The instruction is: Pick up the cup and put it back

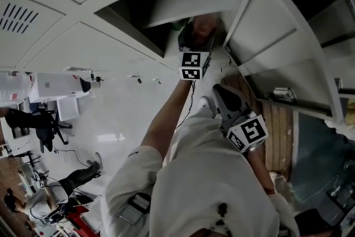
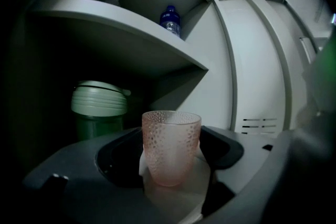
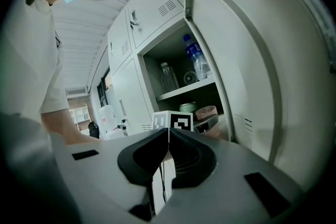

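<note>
The left gripper (image 2: 171, 168) reaches into the open locker (image 1: 138, 11), under its upper shelf (image 2: 131, 26). Its jaws are spread wide and closed on the cup (image 2: 171, 147), one dark pad against each side, with no gap showing at the upper walls. The cup is pink, dimpled and see-through. It stands upright on the locker's lower floor, near the front opening. Deeper in the locker, behind the cup and to its left, sits a green lidded container (image 2: 100, 107). A blue-capped bottle (image 2: 170, 19) stands on the upper shelf. The right gripper (image 3: 168, 160) hangs outside the locker, beside its open door (image 1: 277, 53), with its jaws pressed together and nothing between them.
</note>
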Demonstrator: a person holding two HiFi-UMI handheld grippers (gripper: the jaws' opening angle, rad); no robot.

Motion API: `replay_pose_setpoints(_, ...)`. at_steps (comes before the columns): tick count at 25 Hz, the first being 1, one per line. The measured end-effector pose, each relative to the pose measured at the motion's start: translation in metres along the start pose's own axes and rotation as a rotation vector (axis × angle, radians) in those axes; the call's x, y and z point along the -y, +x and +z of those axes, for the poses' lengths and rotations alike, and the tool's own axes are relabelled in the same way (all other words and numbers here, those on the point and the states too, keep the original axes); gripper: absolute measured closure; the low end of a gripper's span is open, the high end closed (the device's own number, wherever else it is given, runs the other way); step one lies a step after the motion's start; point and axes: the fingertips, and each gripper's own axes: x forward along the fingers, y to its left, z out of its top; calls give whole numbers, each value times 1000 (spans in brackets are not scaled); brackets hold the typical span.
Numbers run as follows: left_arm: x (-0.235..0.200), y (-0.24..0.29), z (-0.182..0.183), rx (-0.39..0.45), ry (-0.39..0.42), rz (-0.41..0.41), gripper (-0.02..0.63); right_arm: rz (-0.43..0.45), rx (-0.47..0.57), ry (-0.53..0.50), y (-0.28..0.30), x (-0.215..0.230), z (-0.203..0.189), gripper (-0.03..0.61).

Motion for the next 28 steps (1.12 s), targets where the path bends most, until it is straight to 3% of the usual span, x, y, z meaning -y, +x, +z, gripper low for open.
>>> replay_pose_setpoints(8, 16, -57, 7, 17, -5, -24, 275, 10, 10, 1, -19, -1, -4, 552)
replay_pose_setpoints(13, 36, -102, 30, 52, -15, -16, 275, 27, 7, 9, -38, -3, -9, 552)
replay_pose_setpoints(20, 66, -174, 66, 122, -49, 40, 275, 60, 0, 18, -81, -7, -20, 552)
replay_pose_setpoints(28, 105, -257, 64, 117, -55, 106, 275, 82, -19, 27, -129, -10, -41, 552)
